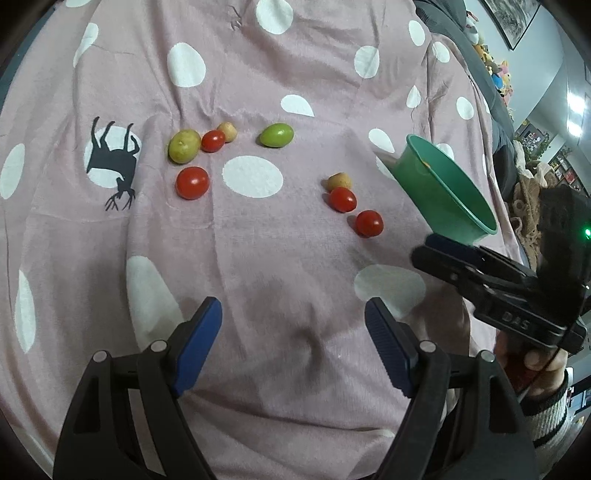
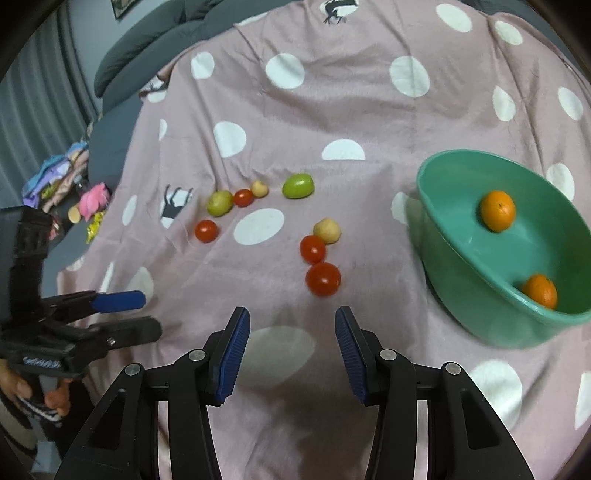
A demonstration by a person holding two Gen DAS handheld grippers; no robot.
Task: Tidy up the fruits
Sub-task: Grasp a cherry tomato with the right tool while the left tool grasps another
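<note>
Hovering nearest the lens, the left gripper (image 1: 293, 325) of black plastic with blue ribbed pads has its jaws spread wide and holds nothing. The right gripper (image 2: 292, 332), same make, has its jaws parted somewhat less and is likewise empty; both hang above a dusty-pink cloth with white polka dots and black deer prints (image 2: 332, 122), and what surface lies under the cloth cannot be told.

Fruit, near group: two round red cherry tomatoes (image 2: 323, 278) (image 2: 313, 249) lying close together, the farther one touching a small pale-yellow round fruit (image 2: 327, 230).

Fruit, far group: one red cherry tomato (image 2: 206, 230) alone; beyond it a yellow-green round fruit (image 2: 219, 202), a small red tomato (image 2: 243, 197) and a small pale-yellow fruit (image 2: 259, 188) in a touching row. A bright green oval fruit (image 2: 298, 185) lies apart to their right.

Container: teal round plastic bowl (image 2: 461, 258), to the right of the near group, near the right gripper. Inside are two small orange mandarins (image 2: 497, 210) (image 2: 540, 291), set apart from each other.

Background: grey cushions (image 2: 155, 33) beyond the cloth's far edge; a pile of colourful items (image 2: 70, 173) at left.
</note>
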